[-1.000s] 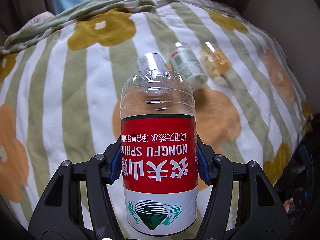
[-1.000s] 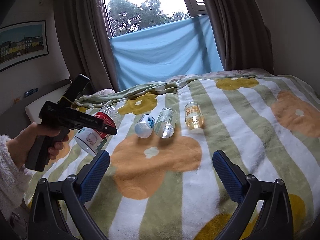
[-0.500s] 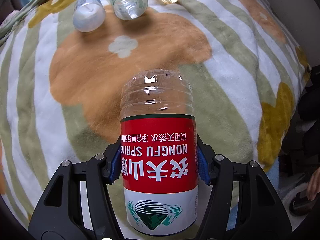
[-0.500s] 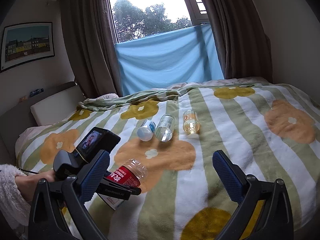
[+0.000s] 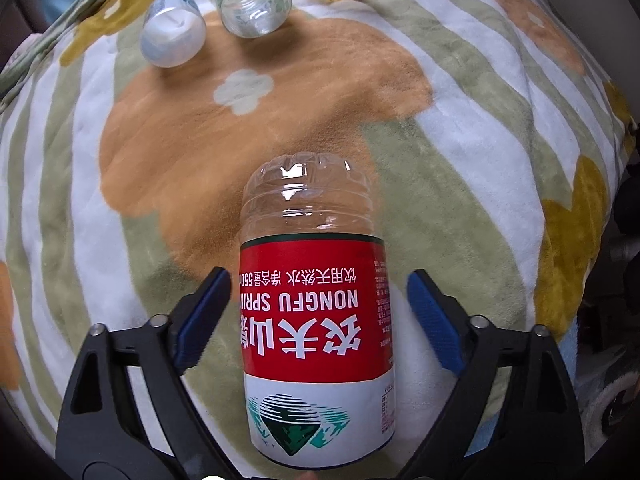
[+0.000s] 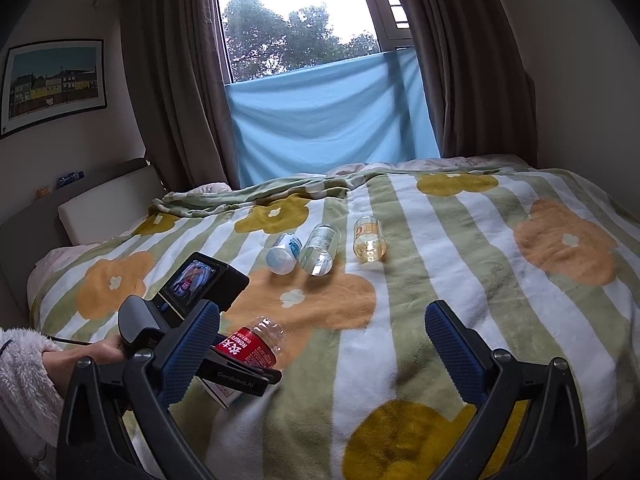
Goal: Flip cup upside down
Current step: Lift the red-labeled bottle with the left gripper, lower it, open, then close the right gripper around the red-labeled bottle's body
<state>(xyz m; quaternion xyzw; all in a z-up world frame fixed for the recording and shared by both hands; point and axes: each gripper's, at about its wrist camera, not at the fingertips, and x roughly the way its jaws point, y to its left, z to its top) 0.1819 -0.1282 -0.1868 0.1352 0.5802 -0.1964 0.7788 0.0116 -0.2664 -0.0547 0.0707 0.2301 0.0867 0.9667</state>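
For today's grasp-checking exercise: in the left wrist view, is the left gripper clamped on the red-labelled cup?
No: the left gripper is open, with a visible gap between each blue pad and the red-labelled cup.

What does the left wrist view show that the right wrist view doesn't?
Only the left wrist view shows the left tongs from behind, open, their blue pads apart from the red-labelled cup on both sides, plus the label's print.

Only the right wrist view shows the open, empty right tongs, the window, curtains, a framed picture and the person's left hand.

Both show the red-labelled cup, the striped flower blanket and three small containers lying on it.
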